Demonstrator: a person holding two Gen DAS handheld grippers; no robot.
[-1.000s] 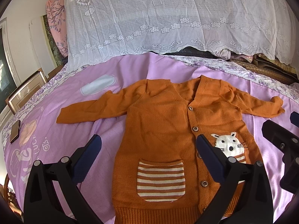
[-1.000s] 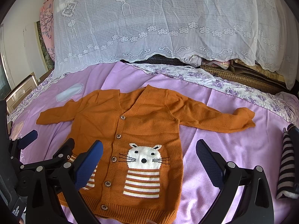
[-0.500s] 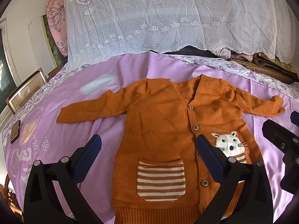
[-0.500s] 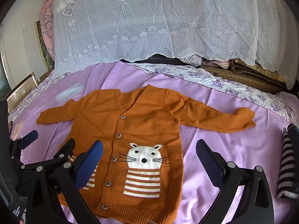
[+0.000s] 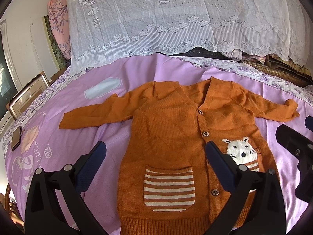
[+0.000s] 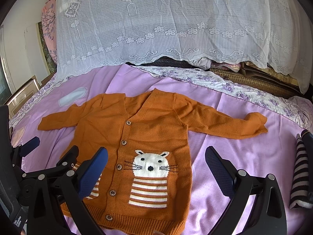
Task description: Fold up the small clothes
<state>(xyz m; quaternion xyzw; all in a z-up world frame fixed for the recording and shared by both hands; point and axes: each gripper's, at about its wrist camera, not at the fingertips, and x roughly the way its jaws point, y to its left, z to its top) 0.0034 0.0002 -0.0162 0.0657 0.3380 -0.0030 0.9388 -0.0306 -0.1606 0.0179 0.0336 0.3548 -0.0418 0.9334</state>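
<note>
A small orange knit cardigan (image 5: 168,129) lies flat and face up on the purple bed sheet (image 5: 58,141), sleeves spread to both sides. It has buttons down the middle, a striped pocket (image 5: 169,188) and a white cat figure (image 6: 150,166). It also shows in the right wrist view (image 6: 156,129). My left gripper (image 5: 156,156) is open and empty, hovering over the lower left half of the cardigan. My right gripper (image 6: 156,162) is open and empty above the lower right half. The left gripper also shows at the left of the right wrist view (image 6: 49,168).
A white lace cover (image 5: 176,19) drapes over piled things at the back. A striped dark garment (image 6: 299,176) lies at the right. A brown phone-like object (image 5: 16,138) lies on the sheet at the left. A wooden frame (image 5: 25,96) stands beyond the bed's left edge.
</note>
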